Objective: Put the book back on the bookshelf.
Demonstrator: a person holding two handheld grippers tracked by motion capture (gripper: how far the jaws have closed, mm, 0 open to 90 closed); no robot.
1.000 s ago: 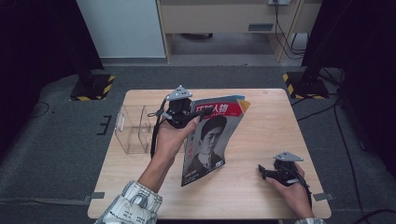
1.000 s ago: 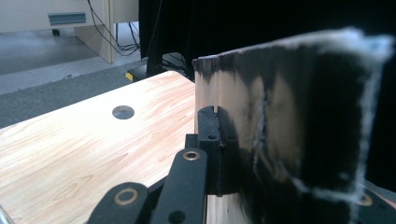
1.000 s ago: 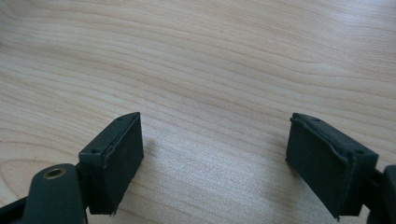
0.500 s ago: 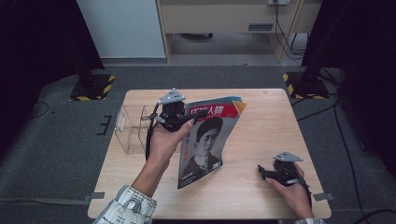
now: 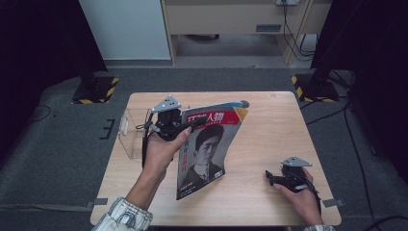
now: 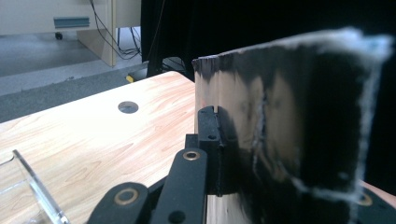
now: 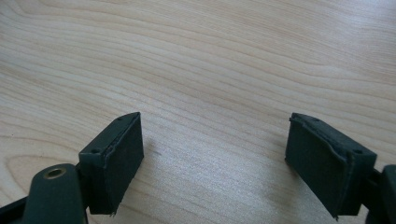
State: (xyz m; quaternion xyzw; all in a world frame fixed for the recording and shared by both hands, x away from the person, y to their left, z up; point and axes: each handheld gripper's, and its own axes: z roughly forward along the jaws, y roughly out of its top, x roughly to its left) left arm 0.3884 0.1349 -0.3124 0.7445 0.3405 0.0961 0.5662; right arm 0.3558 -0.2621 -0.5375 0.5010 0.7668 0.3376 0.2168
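From the high view I see the wooden desk (image 5: 269,120) across the middle of the frame, dark floor around it and pale cabinets along the top edge. Largest thing on it is the magazine (image 5: 207,149), lifted at its upper end, cover with a portrait and a red title band facing the camera, lower corner down near the desk's front middle. Left of it, at the desk's left edge, stands a clear plastic box (image 5: 132,132); in the left gripper view only one corner of it shows, at the lower left. A small round hole (image 5: 245,103) sits in the desk just above the magazine's top right corner, and the left gripper view shows it as a dark disc at centre left.

My left tongs (image 5: 185,126) are clamped tight on the magazine's upper left edge, left of centre in the high view. The left gripper view adds what the high view can't: one black jaw pressed flat on the page stack, the magazine's dark glossy back side standing upright across the right half.

My right tongs (image 5: 270,177) lie low at the lower right, hand behind them, well apart from the magazine. The right gripper view settles their state: jaws spread wide, bare wood grain between them, nothing held
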